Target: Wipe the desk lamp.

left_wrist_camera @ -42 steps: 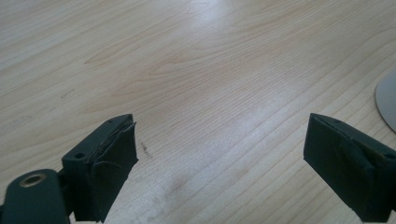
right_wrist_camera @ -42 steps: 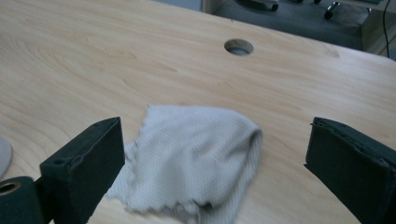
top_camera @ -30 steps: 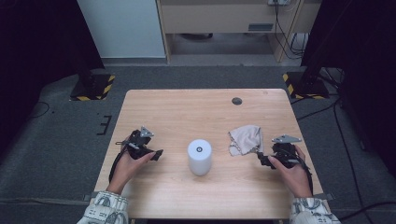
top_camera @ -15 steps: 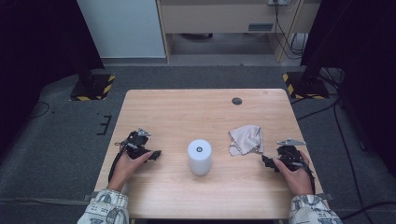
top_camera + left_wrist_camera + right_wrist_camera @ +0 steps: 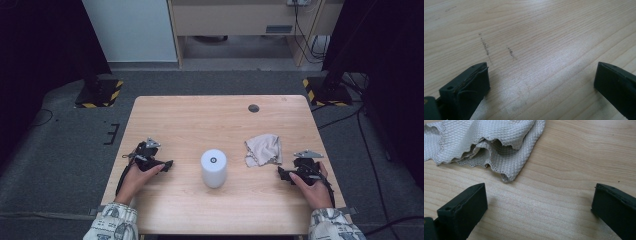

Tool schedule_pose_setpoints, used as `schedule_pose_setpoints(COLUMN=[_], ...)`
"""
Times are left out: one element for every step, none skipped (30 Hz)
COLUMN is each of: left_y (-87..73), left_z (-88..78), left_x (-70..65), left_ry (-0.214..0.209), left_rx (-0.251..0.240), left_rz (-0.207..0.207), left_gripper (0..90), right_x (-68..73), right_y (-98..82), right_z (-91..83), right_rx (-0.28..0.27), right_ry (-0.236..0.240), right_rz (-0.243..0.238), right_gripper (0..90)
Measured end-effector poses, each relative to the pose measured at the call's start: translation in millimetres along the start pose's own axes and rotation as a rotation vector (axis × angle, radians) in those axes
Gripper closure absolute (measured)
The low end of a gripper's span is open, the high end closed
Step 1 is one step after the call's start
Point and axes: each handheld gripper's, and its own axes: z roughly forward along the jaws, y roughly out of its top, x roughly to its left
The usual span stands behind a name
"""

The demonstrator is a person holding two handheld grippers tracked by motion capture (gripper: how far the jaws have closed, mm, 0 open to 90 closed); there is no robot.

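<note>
A big wooden table (image 5: 200, 120) sits on a grey floor. In the middle of the table, a bit nearer the front edge, stands a white can (image 5: 213, 168) with a small round spot on its top. To the right of the can lies a crumpled grey cloth (image 5: 263, 149), well in from the right edge.

A hand holds the left tongs (image 5: 161, 165) near the left edge, close to the front. Their two black jaws are wide apart, with only bare wood and a few dark scratches (image 5: 485, 47) between them. Another hand holds the right tongs (image 5: 285, 173) near the right edge, just in front of the cloth. Their jaws are wide apart too and hold nothing. The cloth's corner lies just past the jaw tips, not touching them.

A small dark round spot (image 5: 253, 108) sits near the back edge.
</note>
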Motion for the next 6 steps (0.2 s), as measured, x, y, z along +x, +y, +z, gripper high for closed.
schedule_pose_setpoints(left_y=[-0.1,-0.2,-0.1,0.0,0.1,0.2], left_z=[0.1,0.3,0.6,0.9,1.3,1.6], left_x=[-0.1,-0.2,-0.4,-0.7,-0.9,-1.1], left_ry=[0.001,0.002,0.003,0.003,0.004,0.004], left_rx=[-0.002,-0.005,-0.007,-0.009,-0.012,-0.013], left_rz=[0.000,-0.001,-0.002,-0.003,-0.004,-0.003], left_gripper=[0.0,0.0,0.0,0.0,0.0,0.0], right_x=[0.0,0.1,0.5,1.1,1.7,1.7], right_y=[0.0,0.0,0.0,0.2,0.3,0.5], right_z=[0.0,0.0,0.2,0.4,0.4,0.7], right_rx=[0.000,0.000,-0.001,-0.002,0.001,-0.001], right_ry=[0.000,-0.001,-0.003,-0.005,-0.006,-0.007], right_rz=[0.000,0.001,0.001,0.005,0.008,0.005], right_gripper=[0.5,0.4,0.4,0.4,0.4,0.4])
